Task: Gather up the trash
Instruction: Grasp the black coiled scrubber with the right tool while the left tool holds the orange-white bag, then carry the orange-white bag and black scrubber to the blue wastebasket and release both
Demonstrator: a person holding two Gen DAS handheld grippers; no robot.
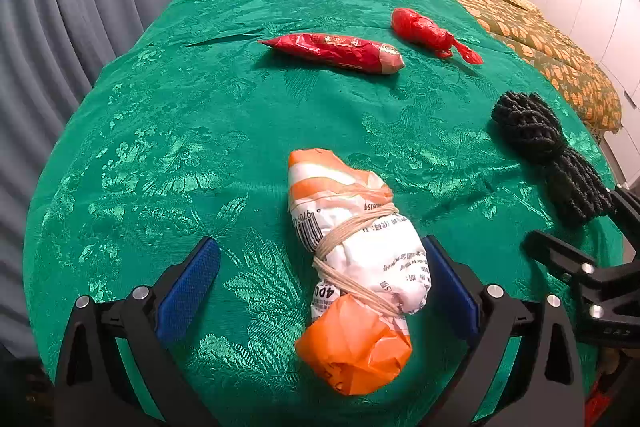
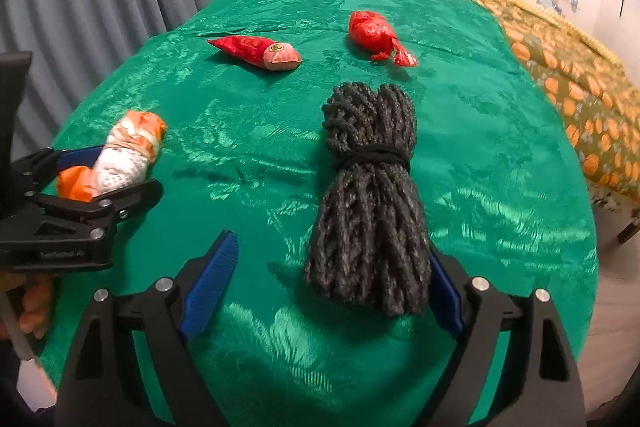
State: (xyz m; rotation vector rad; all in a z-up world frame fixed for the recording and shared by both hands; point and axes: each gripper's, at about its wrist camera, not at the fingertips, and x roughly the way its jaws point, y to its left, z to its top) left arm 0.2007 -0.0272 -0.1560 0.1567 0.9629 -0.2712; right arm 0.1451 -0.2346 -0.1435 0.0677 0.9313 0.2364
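One orange-white bundle (image 1: 352, 267), one black rope hank (image 2: 370, 195), two red wrappers (image 1: 336, 51).

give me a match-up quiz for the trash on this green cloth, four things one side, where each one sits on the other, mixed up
Things:
1. orange and white bundle
2. dark rope bundle
3. long red packet
4. knotted red bag

Places:
A. far side of the green cloth, nearest the yellow bedspread
B. between the open fingers of the right gripper
C. far side, nearer the grey curtain
D. between the open fingers of the left gripper

Pairs: 1-D, 2-B, 3-C, 4-A
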